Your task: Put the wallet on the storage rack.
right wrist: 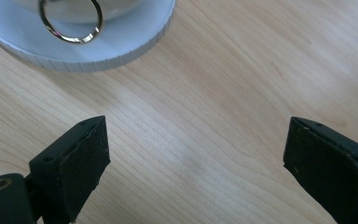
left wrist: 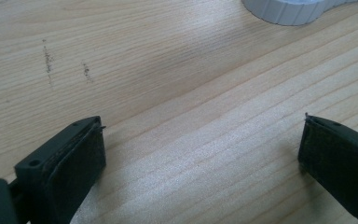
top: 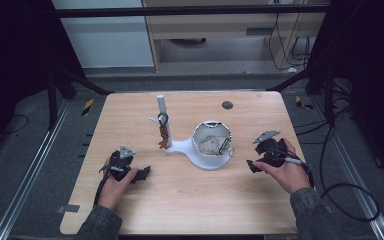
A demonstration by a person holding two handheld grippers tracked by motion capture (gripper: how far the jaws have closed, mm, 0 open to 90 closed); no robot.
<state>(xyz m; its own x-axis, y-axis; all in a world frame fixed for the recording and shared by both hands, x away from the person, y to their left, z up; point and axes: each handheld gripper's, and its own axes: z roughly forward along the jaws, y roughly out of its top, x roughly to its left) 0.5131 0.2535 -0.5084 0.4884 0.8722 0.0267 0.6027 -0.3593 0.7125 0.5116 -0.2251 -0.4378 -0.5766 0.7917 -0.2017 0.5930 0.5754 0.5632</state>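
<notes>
The right gripper (right wrist: 196, 154) is held with its jaws wide apart and nothing between them, bare wooden table (right wrist: 242, 84) beneath. Just ahead of it, the white stand (right wrist: 121, 44) is seen, a metal key ring (right wrist: 71, 21) hanging over its base. The left gripper (left wrist: 203, 154) is likewise spread and empty, with the stand's rim (left wrist: 289, 11) farther ahead.

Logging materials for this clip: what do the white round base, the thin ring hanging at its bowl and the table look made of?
White round base: probably matte plastic, given its uniform white and finely ribbed edge. Thin ring: likely polished metal, silvery with bright reflections. Table: light wood or wood-look laminate, with visible grain lines and a soft sheen.
</notes>
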